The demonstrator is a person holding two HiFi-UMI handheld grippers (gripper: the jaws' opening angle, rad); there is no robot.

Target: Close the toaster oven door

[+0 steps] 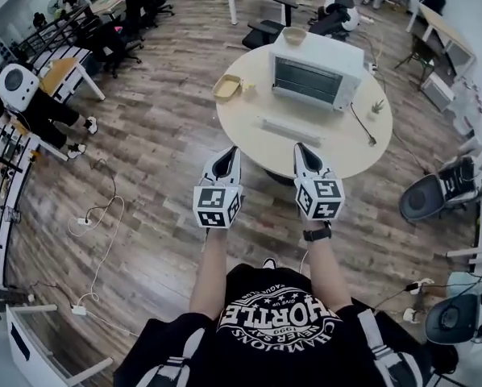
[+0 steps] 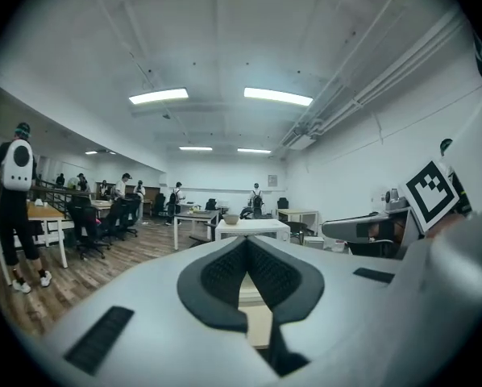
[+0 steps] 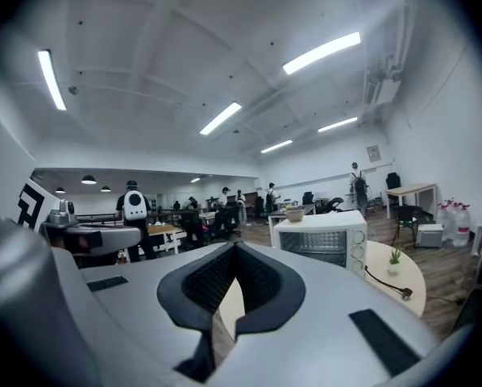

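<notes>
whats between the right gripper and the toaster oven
Head view: a pale flat strip lies on the table between right gripper and toaster oven; the rest is bare.

- Toaster oven (image 1: 316,72): white body, dark glass front.
- Table (image 1: 249,131): pale cream top.
- Floor (image 1: 160,143): brown wood planks.
- Left gripper (image 1: 229,155) and right gripper (image 1: 303,151): light grey shells, black textured pads, 2 cubes with black-and-white square markers.
- Tray (image 1: 226,88): tan.
- Shirt (image 1: 277,317): black, white print.
</notes>
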